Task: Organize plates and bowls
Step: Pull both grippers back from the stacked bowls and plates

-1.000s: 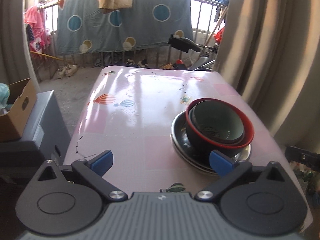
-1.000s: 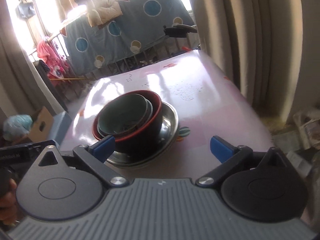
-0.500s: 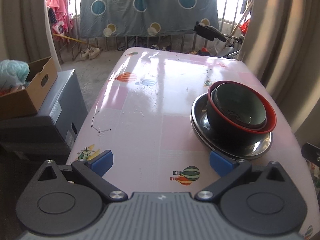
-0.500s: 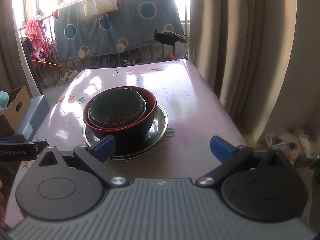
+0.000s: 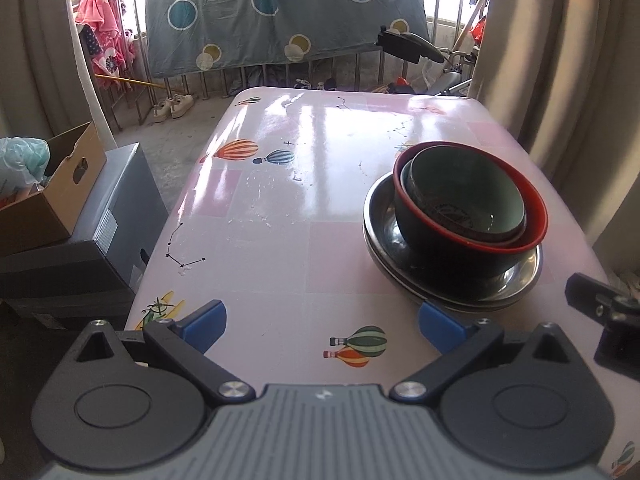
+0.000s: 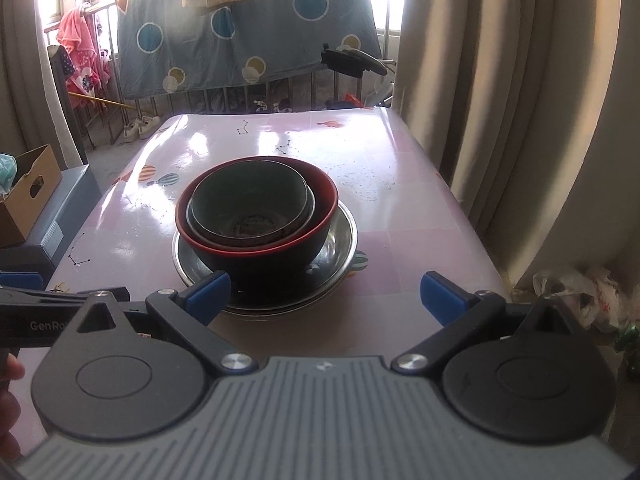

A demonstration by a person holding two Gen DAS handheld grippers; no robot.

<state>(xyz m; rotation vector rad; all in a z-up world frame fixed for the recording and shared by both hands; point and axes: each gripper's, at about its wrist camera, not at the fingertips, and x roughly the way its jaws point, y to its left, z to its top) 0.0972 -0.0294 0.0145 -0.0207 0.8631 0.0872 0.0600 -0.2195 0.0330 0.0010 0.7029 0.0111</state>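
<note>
A stack stands on the pink table (image 5: 280,208): a grey-green bowl (image 5: 468,192) nested in a black bowl with a red rim (image 5: 536,216), on steel plates (image 5: 524,272). The stack shows in the right wrist view too: green bowl (image 6: 248,200), red-rimmed bowl (image 6: 324,200), steel plates (image 6: 344,236). My left gripper (image 5: 322,322) is open and empty, near the table's front edge, left of the stack. My right gripper (image 6: 324,292) is open and empty, just in front of the stack.
A cardboard box (image 5: 44,192) sits on a dark cabinet (image 5: 100,240) left of the table. Curtains (image 6: 520,120) hang close on the right. A railing with a blue quilt (image 5: 280,16) stands behind. Plastic bags (image 6: 580,292) lie on the floor at right.
Both grippers have drawn back from the stack and levelled out. The bowls and plates have not moved. The right gripper's edge now shows in the left wrist view.
</note>
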